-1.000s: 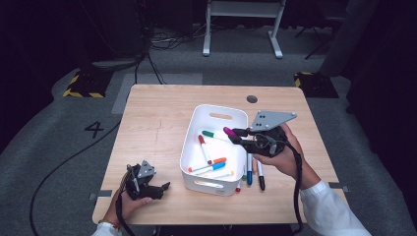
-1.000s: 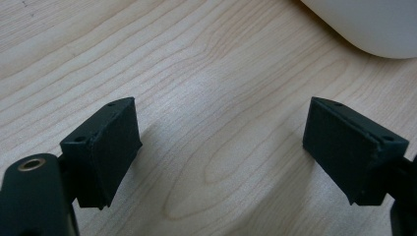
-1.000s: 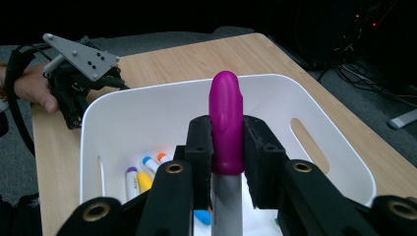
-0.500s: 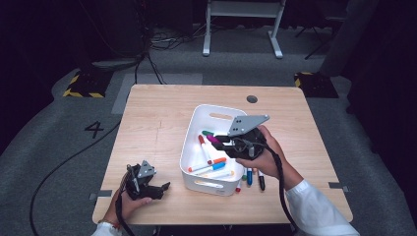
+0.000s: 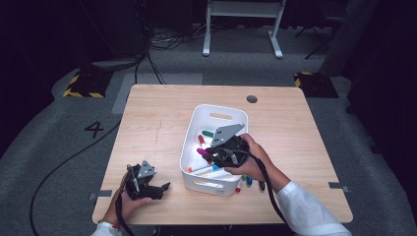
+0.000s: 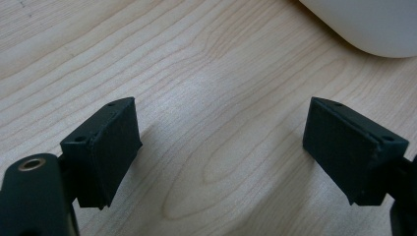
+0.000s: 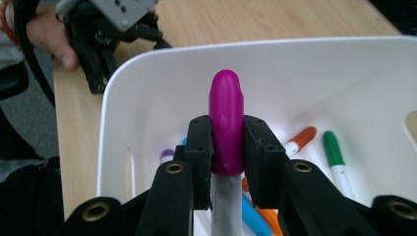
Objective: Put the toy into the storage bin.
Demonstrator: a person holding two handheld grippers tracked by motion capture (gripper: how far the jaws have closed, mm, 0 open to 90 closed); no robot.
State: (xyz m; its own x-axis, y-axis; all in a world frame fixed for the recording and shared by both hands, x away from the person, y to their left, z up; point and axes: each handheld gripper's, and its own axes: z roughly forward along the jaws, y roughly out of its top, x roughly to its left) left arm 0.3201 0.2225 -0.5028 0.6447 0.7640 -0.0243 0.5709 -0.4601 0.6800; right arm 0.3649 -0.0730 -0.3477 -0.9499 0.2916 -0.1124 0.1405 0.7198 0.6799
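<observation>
The left gripper (image 5: 147,184) is held low at the front left corner of the surface (image 5: 157,123), gripped from behind by the left hand (image 5: 129,202), whose wrist comes in over the front edge. Its jaws are spread wide apart, with bare wood seen between them in the left gripper view. The right gripper (image 5: 214,152) is held above the middle of the surface by the right hand (image 5: 251,164), and the white-sleeved forearm (image 5: 305,211) is angled in from the front right corner. Its jaws are closed tight, a purple-capped marker (image 7: 226,123) clamped between them with the cap pointing away from the hand.
</observation>
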